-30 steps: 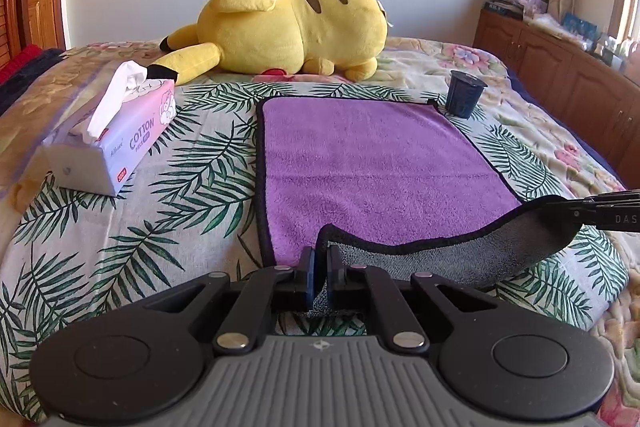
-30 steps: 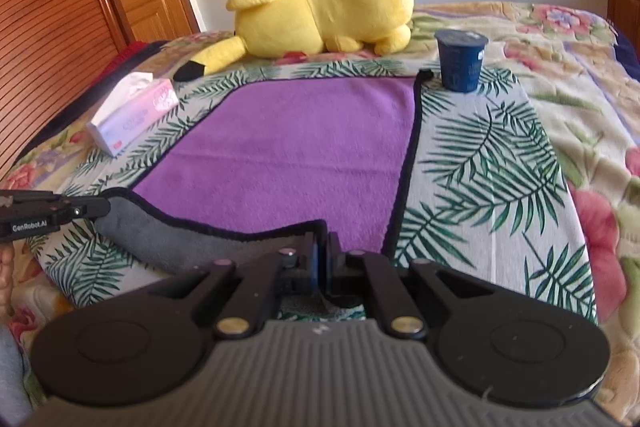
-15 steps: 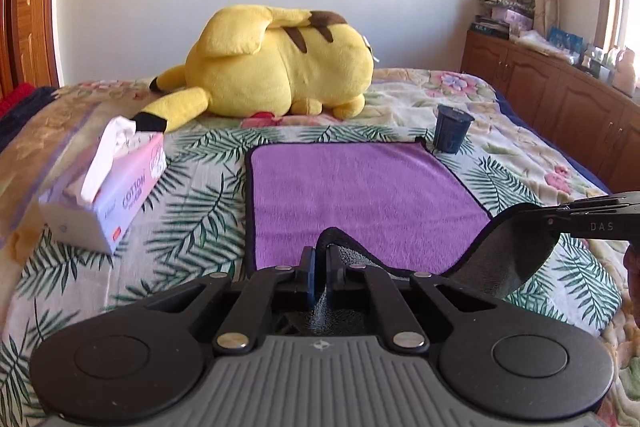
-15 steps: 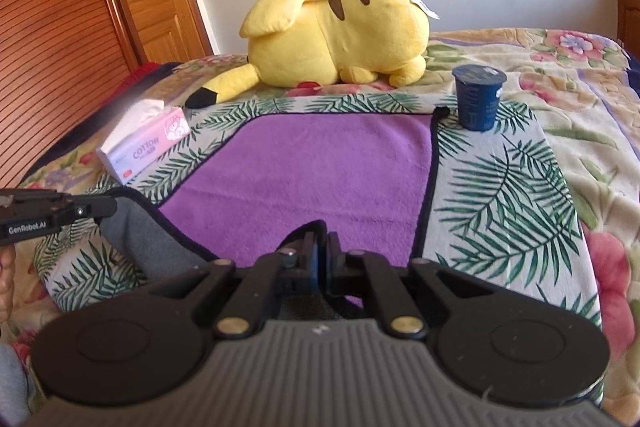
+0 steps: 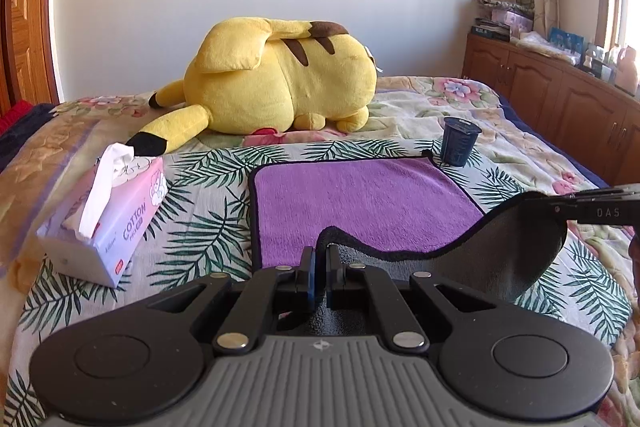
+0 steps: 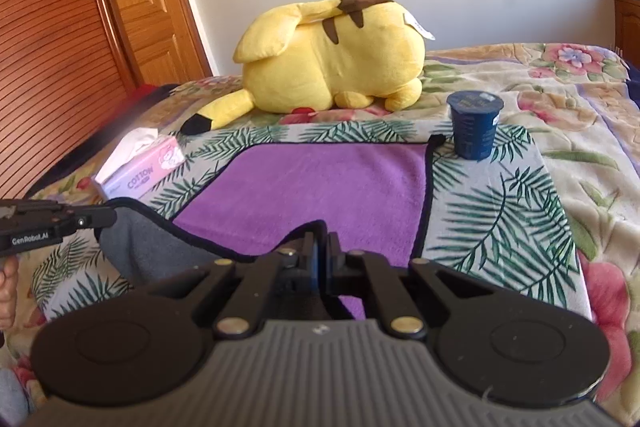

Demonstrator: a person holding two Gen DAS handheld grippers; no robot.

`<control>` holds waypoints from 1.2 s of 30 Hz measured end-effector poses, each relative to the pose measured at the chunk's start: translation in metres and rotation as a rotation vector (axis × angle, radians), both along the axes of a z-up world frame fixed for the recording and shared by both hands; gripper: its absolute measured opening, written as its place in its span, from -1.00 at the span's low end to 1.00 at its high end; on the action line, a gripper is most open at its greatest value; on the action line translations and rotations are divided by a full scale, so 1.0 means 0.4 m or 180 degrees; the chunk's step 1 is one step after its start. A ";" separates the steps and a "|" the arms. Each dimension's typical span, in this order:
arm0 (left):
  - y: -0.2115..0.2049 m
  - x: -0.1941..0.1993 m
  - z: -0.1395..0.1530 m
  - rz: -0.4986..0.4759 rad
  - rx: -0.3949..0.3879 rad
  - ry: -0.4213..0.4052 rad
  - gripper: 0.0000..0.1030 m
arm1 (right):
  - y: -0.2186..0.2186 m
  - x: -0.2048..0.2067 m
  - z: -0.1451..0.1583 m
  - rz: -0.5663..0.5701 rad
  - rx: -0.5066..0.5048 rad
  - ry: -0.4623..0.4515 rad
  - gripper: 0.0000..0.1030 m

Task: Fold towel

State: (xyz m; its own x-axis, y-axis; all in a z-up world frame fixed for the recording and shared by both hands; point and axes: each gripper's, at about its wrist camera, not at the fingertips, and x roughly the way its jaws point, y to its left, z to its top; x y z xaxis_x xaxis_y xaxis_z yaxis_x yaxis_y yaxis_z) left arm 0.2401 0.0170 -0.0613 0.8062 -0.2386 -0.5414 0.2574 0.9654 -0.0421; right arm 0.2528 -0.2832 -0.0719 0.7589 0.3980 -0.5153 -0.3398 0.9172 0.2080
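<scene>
A purple towel [image 5: 360, 199] with a black hem and grey underside lies on the bed; it also shows in the right wrist view [image 6: 320, 187]. My left gripper [image 5: 320, 259] is shut on its near left corner, lifted off the bed. My right gripper [image 6: 320, 247] is shut on the near right corner, also lifted. The near edge hangs between them, grey underside [image 5: 508, 259] showing. Each gripper is visible in the other's view, the right one [image 5: 560, 205] and the left one [image 6: 100, 219]. The far half of the towel lies flat.
A yellow plush toy [image 5: 280, 83] lies behind the towel. A pink tissue box [image 5: 108, 223] sits to the left. A dark blue cup [image 5: 458, 145] stands at the towel's far right corner. Wooden cabinets [image 5: 560, 99] line the right wall; a wooden door [image 6: 132, 7] is left.
Both grippers have risen and moved forward with the towel's near corners. The near edge has lifted higher off the bed and covers more of the purple side.
</scene>
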 end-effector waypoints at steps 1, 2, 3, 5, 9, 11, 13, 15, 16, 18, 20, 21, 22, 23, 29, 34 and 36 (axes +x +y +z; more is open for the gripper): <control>0.000 0.003 -0.001 0.0000 0.0004 -0.0001 -1.00 | -0.001 0.004 0.002 -0.0003 -0.0005 -0.0010 -0.91; 0.000 0.007 0.000 -0.0001 0.0008 -0.0005 -1.00 | -0.003 0.007 0.004 -0.0003 -0.0008 -0.0024 -0.91; 0.000 0.010 0.000 0.0000 0.0008 -0.0010 -1.00 | -0.005 0.011 0.008 -0.0007 -0.0008 -0.0036 -0.91; 0.001 0.017 0.002 0.0005 0.0003 -0.0017 -1.00 | -0.010 0.017 0.014 -0.0013 0.0009 -0.0064 -0.91; 0.000 0.031 0.007 -0.0014 0.0026 0.0000 -1.00 | -0.019 0.026 0.022 -0.0032 0.0030 -0.0061 -0.91; 0.000 0.031 0.011 -0.0031 0.0025 -0.0008 -1.00 | -0.019 0.027 0.024 -0.0013 0.0050 -0.0045 -0.91; 0.000 0.034 0.014 -0.0043 0.0018 -0.0002 -1.00 | -0.016 0.025 0.026 0.0013 0.0025 -0.0055 -0.91; -0.002 0.037 0.020 -0.0062 0.0020 -0.0016 -1.00 | -0.013 0.024 0.028 0.0026 0.0014 -0.0053 -0.91; -0.004 0.039 0.024 -0.0072 0.0024 -0.0030 -1.00 | -0.011 0.024 0.030 0.0037 0.0012 -0.0060 -0.91; -0.007 0.042 0.034 -0.0087 0.0032 -0.0067 -1.00 | -0.007 0.024 0.037 0.0053 -0.0006 -0.0085 -0.91; -0.007 0.048 0.044 -0.0088 0.0011 -0.0095 -1.00 | -0.003 0.024 0.047 0.0067 -0.0029 -0.0123 -0.91; -0.008 0.051 0.049 -0.0090 0.0008 -0.0106 -1.00 | -0.001 0.025 0.051 0.0073 -0.0040 -0.0140 -0.91; -0.009 0.055 0.054 -0.0096 0.0015 -0.0115 -1.00 | 0.000 0.026 0.056 0.0077 -0.0052 -0.0158 -0.91; -0.012 0.059 0.059 -0.0109 0.0032 -0.0125 -1.00 | 0.002 0.028 0.061 0.0081 -0.0064 -0.0174 -0.91; -0.014 0.090 0.086 -0.0096 0.0059 -0.0175 -1.00 | 0.007 0.052 0.080 0.0096 -0.0182 -0.0259 -0.91; -0.024 0.121 0.106 -0.0124 0.0128 -0.0232 -1.00 | 0.008 0.082 0.101 0.0119 -0.0295 -0.0340 -0.91; -0.030 0.133 0.115 -0.0126 0.0154 -0.0257 -1.00 | 0.009 0.093 0.112 0.0128 -0.0324 -0.0380 -0.92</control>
State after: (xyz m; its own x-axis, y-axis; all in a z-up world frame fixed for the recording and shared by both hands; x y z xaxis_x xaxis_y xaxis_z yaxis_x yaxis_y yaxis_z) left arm 0.2934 0.0050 -0.0152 0.8382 -0.2462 -0.4866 0.2960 0.9548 0.0269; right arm 0.2900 -0.2796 -0.0272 0.8018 0.3795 -0.4615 -0.3934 0.9167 0.0704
